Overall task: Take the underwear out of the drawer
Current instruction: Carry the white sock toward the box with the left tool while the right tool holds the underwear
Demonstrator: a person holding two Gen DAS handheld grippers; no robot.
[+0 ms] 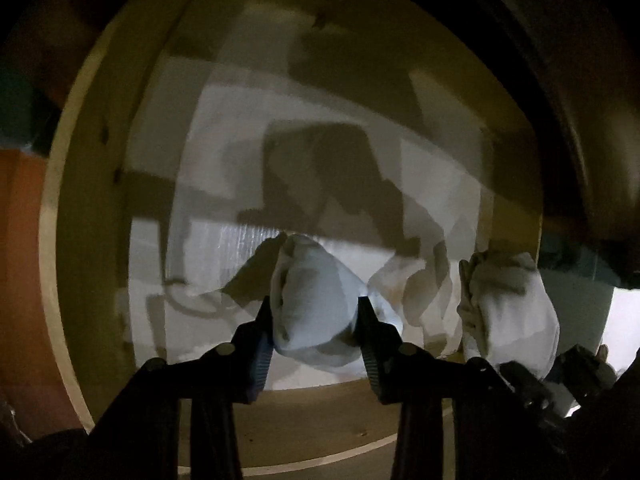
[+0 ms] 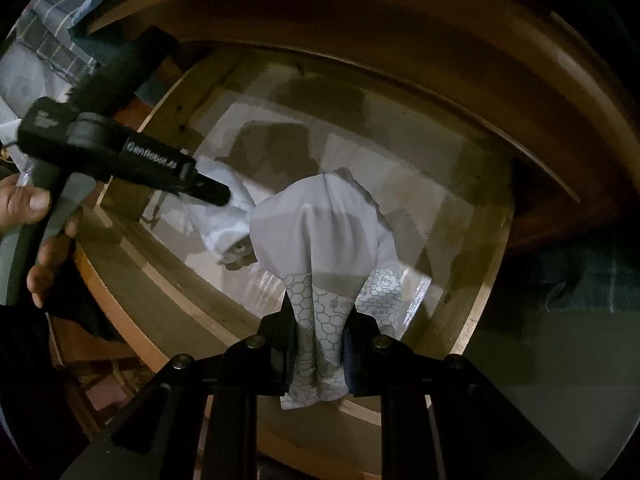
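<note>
In the left wrist view my left gripper (image 1: 314, 312) is shut on a pale blue-white bundle of underwear (image 1: 316, 292) low inside the wooden drawer (image 1: 92, 200); the cloth fills the gap between both fingers. In the right wrist view my right gripper (image 2: 318, 324) is shut on grey underwear (image 2: 316, 224) by its hexagon-printed waistband, and the cloth bunches out past the fingers over the drawer (image 2: 472, 280). That grey underwear (image 1: 512, 308) also shows at the right of the left wrist view. The left gripper (image 2: 218, 198) reaches into the white cloth (image 2: 228, 220), and a hand (image 2: 32, 204) holds it.
Pale paper (image 1: 240, 120) lines the drawer floor. More light cloth (image 1: 420, 292) lies crumpled between the two bundles. A dark wooden furniture edge (image 2: 400, 40) overhangs the drawer's back. Checked fabric (image 2: 60, 20) shows at the top left, and an orange floor (image 1: 24, 240) lies left of the drawer.
</note>
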